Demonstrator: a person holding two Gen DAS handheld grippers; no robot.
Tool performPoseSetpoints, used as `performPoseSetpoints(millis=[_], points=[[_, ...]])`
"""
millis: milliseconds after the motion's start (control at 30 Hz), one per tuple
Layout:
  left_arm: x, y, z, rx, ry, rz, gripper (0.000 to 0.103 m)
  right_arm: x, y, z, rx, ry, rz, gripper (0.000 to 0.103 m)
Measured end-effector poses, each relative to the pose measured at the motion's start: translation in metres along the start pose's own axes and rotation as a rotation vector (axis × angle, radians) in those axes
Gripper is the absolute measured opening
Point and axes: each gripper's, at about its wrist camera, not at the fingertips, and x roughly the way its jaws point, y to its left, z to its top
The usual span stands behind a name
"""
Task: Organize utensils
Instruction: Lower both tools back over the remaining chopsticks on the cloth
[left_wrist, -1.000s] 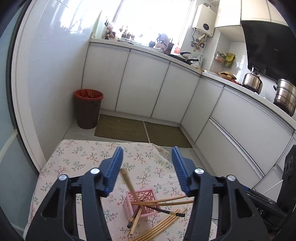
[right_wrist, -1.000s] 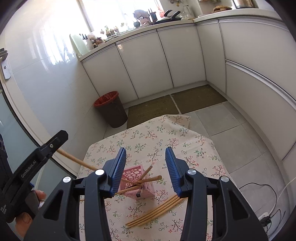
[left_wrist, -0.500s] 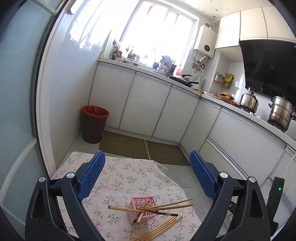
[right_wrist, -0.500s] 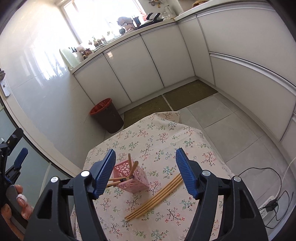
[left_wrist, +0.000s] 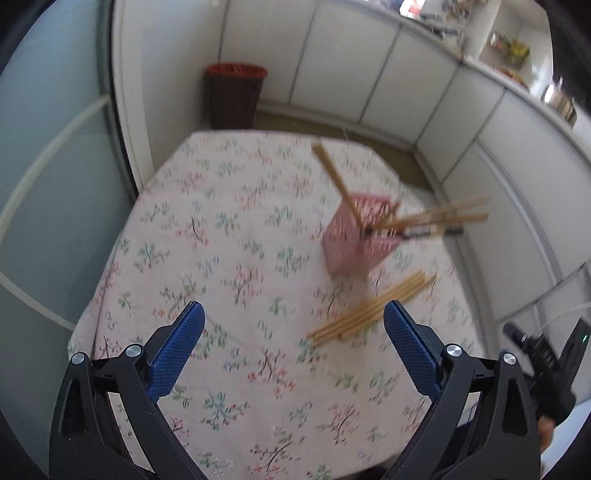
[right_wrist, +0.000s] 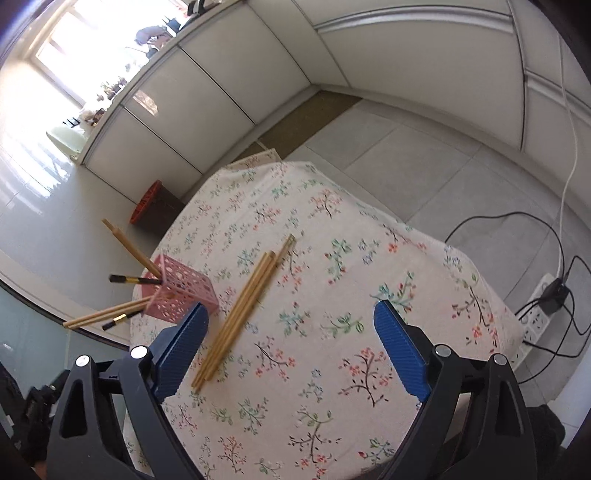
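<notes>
A pink lattice basket stands on the flowered tablecloth with several chopsticks leaning out of it; some have dark tips. A loose bundle of wooden chopsticks lies on the cloth beside it. My left gripper hangs above the near part of the table, its jaws opening wide with nothing between them. In the right wrist view, the basket is at the left and the loose chopsticks run toward me. My right gripper is over them, jaws opening, its pads touching nothing.
A brown bin with a red rim stands on the floor beyond the table. White cabinets line the walls. A power strip with cables lies on the floor to the right. The table's edges drop off close on all sides.
Both grippers have opened wide and dipped toward the table. The chopstick that was between my left jaws now stands in the basket. The right view has rolled.
</notes>
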Motion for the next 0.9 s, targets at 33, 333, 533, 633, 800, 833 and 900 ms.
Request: performPoseSetpoints(millis=[33,333,533,633,800,833,900], points=[[0.016,-0.006,-0.008,0.052,0.055,0.008,0.092,0.005,-0.003,-0.005,0.001,0.017,-0.002,0.089],[0.086,-0.047,-0.046,0.462,0.095,0.019,0.058,0.034,-0.016,-0.029,-0.027,0.099,0.006,0.089],[0.106,-0.087,-0.046,0.574,0.084,-0.070,0.054,0.039,-0.020,-0.028,-0.049,0.096,0.011,0.089],[0.117,-0.117,-0.045,0.639,0.081,-0.111,0.054,0.041,-0.024,-0.025,-0.035,0.108,0.015,0.089],[0.144,-0.144,-0.037,0.666,0.112,-0.153,0.054,0.037,-0.030,-0.022,-0.024,0.109,0.027,0.089],[0.150,-0.146,-0.034,0.663,0.116,-0.150,0.054,0.036,-0.031,-0.021,-0.022,0.110,0.028,0.089],[0.163,-0.148,-0.031,0.649,0.136,-0.141,0.056,0.034,-0.036,-0.019,-0.006,0.113,0.031,0.089]])
